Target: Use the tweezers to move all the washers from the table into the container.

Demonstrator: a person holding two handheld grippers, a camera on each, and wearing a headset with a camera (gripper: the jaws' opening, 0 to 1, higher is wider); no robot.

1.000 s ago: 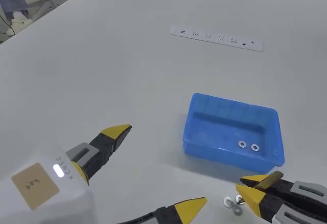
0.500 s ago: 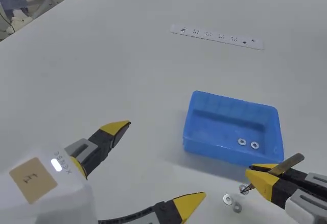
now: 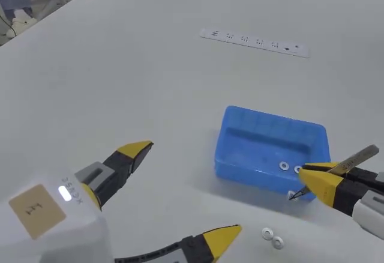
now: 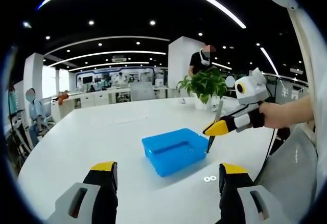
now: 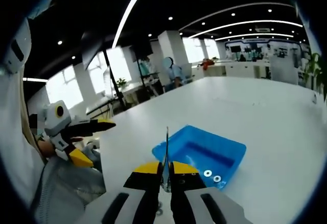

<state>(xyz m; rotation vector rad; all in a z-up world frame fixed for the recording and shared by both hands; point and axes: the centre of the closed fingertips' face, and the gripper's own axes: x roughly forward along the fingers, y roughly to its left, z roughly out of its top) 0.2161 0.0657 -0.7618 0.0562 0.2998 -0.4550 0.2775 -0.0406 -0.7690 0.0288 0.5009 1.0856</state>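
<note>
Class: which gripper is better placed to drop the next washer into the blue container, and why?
Right. The right gripper is shut on the tweezers, whose tip hangs at the near wall of the blue container. The left gripper is open, holds nothing and stands farther from it.

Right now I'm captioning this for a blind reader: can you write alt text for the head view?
The right tool holds slim metal tweezers, tip at the near rim of a blue rectangular plastic container with two small silver washers inside. Two more washers lie on the white table; the left tool hovers open.
</note>
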